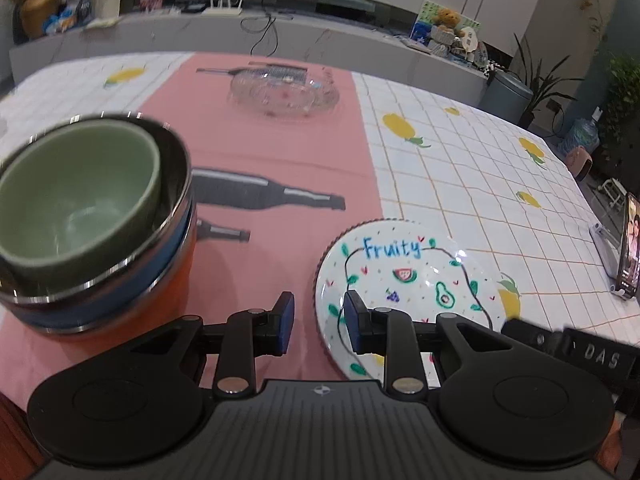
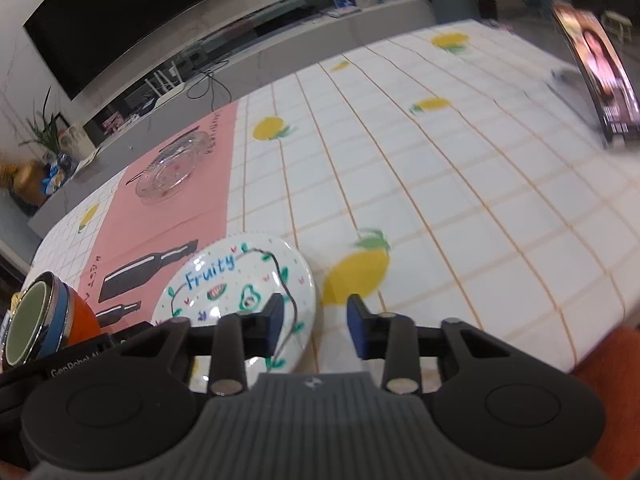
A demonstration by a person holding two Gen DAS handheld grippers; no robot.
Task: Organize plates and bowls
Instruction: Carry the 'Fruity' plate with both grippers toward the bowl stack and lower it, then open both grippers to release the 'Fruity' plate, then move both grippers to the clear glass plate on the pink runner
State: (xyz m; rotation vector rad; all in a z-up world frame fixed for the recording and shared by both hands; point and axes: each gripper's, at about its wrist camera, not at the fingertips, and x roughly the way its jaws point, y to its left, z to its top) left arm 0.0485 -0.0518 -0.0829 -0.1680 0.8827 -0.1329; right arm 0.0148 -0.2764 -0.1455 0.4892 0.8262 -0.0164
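Four bowls sit nested in one stack: a pale green ceramic bowl (image 1: 76,196) inside a shiny steel-rimmed bowl (image 1: 176,184), over a blue-banded bowl (image 1: 168,260) and an orange bowl (image 1: 176,292) at the bottom. There are two plates on the table, one white plate painted with fruit and the word "Fruity" (image 1: 404,280) and one clear glass plate (image 1: 284,94). One upright phone with a lit screen (image 1: 630,246) stands at the table's edge.
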